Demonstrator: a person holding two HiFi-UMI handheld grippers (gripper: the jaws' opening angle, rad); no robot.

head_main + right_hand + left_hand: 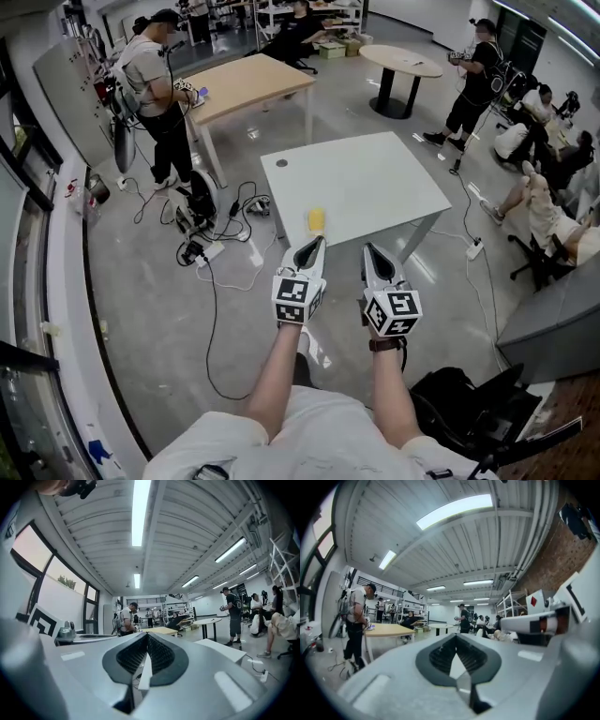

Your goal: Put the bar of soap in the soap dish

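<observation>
While the left gripper (316, 243) and right gripper (369, 248) hover off the white table (375, 183), jaws pressed together and empty, the yellow soap bar (317, 220) near its edge looks hard, light, slick — pinch its 2 flat sides.

The yellow bar of soap (317, 221) lies near the white table (375, 187)'s front edge.

Open-plan lab: white bench (375, 187) at centre, wooden bench (253, 84) at 11 o'clock, floor cables (220, 246) at 9 o'clock, shelving (169, 608), ceiling strip lights (139, 508).
</observation>
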